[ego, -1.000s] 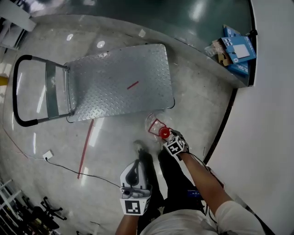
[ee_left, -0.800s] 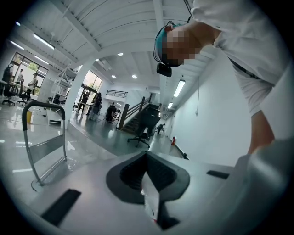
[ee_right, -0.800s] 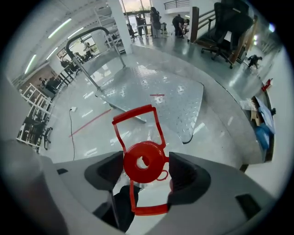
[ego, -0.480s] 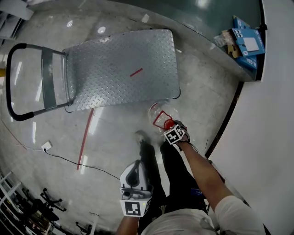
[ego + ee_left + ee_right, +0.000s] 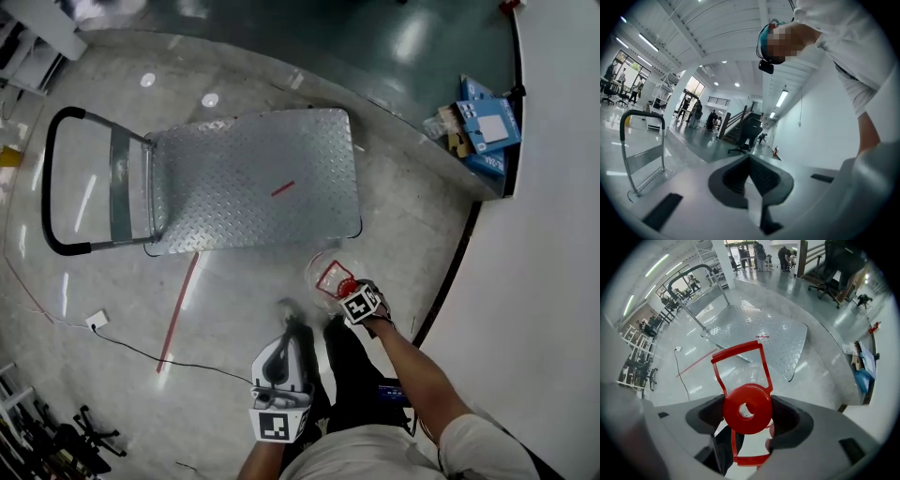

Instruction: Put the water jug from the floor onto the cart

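The water jug (image 5: 323,274) is clear with a red cap (image 5: 747,408) and a red carry handle (image 5: 739,363). It is on the floor side of the cart's near right corner. My right gripper (image 5: 349,292) is shut on the cap, its jaws pressing both sides of it (image 5: 747,412). I cannot tell whether the jug rests on the floor. The cart (image 5: 253,178) is a bare steel tread-plate platform with a black loop handle (image 5: 52,187) at its left end. My left gripper (image 5: 278,361) is held low by my legs, shut and holding nothing (image 5: 750,176).
Blue cartons (image 5: 483,117) lie on a ledge at the far right, beside a white wall (image 5: 544,281). A red tape strip (image 5: 178,309) and a black cable with a white plug (image 5: 94,321) lie on the floor left of my legs (image 5: 328,366).
The head view has shifted a little. The jug and my right gripper stay at the cart's near right corner, the grip on the cap unchanged. The left gripper stays put.
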`<state>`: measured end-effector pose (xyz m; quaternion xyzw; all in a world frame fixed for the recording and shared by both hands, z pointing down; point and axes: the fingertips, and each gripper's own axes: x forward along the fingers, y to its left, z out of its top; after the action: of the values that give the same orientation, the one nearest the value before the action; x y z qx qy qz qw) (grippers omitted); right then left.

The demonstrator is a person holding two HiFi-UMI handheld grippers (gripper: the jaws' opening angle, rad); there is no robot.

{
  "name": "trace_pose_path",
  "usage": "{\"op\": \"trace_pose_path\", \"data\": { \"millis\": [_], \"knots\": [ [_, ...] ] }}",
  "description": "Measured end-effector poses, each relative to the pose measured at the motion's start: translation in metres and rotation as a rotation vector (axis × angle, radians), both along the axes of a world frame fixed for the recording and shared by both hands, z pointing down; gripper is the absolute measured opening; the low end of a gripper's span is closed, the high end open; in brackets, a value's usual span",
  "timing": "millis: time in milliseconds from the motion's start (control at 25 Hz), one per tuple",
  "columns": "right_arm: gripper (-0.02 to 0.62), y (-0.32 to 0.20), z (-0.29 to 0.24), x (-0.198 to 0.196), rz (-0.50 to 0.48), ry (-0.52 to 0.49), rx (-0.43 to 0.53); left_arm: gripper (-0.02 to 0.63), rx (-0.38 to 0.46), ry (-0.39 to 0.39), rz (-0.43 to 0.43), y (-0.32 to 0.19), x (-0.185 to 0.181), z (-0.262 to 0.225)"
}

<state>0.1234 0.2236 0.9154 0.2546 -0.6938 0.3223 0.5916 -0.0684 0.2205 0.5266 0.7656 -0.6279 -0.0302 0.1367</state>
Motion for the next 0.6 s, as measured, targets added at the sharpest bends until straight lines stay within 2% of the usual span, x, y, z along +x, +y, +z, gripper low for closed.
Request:
{"op": "trace_pose_path", "data": {
  "millis": [200, 400, 600],
  "knots": [
    [0.304, -0.03, -0.073, -0.011, 0.016, -0.007, 0.027, 0.003, 0.087, 0.025, 0.022, -0.014, -0.022, -0.043],
    [0.304, -0.057, -0.142, -0.022, 0.015, -0.038, 0.077, 0.003, 0.146, 0.008, 0.073, -0.02, -0.031, -0.086],
    [0.304, -0.117, -0.185, -0.036, 0.004, -0.059, 0.145, 0.003, 0.204, -0.001, 0.07, -0.05, -0.033, -0.112]
  ]
}}
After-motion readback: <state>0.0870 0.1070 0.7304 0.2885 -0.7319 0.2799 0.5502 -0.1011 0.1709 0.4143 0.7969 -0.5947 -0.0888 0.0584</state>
